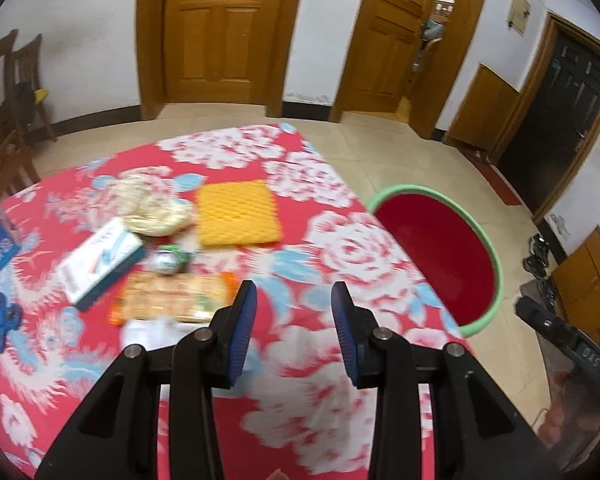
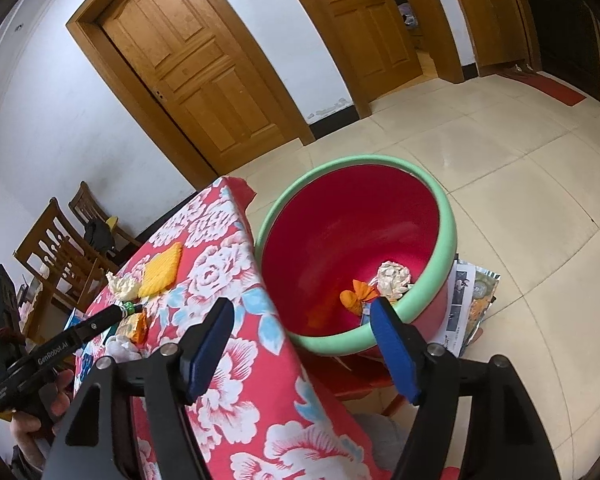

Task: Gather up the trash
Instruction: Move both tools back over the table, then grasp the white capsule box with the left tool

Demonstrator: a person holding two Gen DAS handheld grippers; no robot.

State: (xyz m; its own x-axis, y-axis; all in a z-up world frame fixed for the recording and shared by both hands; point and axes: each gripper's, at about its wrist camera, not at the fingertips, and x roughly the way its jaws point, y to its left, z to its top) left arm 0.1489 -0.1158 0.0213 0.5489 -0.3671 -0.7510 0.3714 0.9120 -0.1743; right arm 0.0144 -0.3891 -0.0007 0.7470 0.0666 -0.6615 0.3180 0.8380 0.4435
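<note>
The right gripper [image 2: 300,348] stands wide with nothing between its blue pads, hovering over the near edge of the table, low in the right wrist view. The red bin [image 2: 440,276] with the green rim sits on the floor hard against the table's side, at the centre right of that view. Inside it lie a crumpled pale wad [image 2: 394,278] and an orange wrapper [image 2: 356,294].

The left gripper [image 1: 294,330] is narrower, partly open, and empty too, low in the middle of the left wrist view. The trash left on the flowered tablecloth [image 1: 340,248] lies to its left: a biscuit packet [image 1: 172,294], a small crumpled green-and-silver wrapper [image 1: 168,260], a pale crumpled bag [image 1: 156,206], a white-and-teal box [image 1: 100,266] and a yellow knitted mat [image 1: 238,212].

What worries me is the crowding. The packet, wrapper and box touch or nearly touch, so a narrow pair of tongs coming in could shove a neighbour instead of catching one piece, or pinch the cloth and drag it. The mat and the blue spinner [image 1: 6,312] at the far left may not be trash at all, so I think a careless grab there is possible.

For room, the centre and right of the table are bare, a clear lane to the bin. The table's edge runs right beside the bin's rim, so a short drop could land on the floor or on the papers [image 2: 470,300] beside it.
</note>
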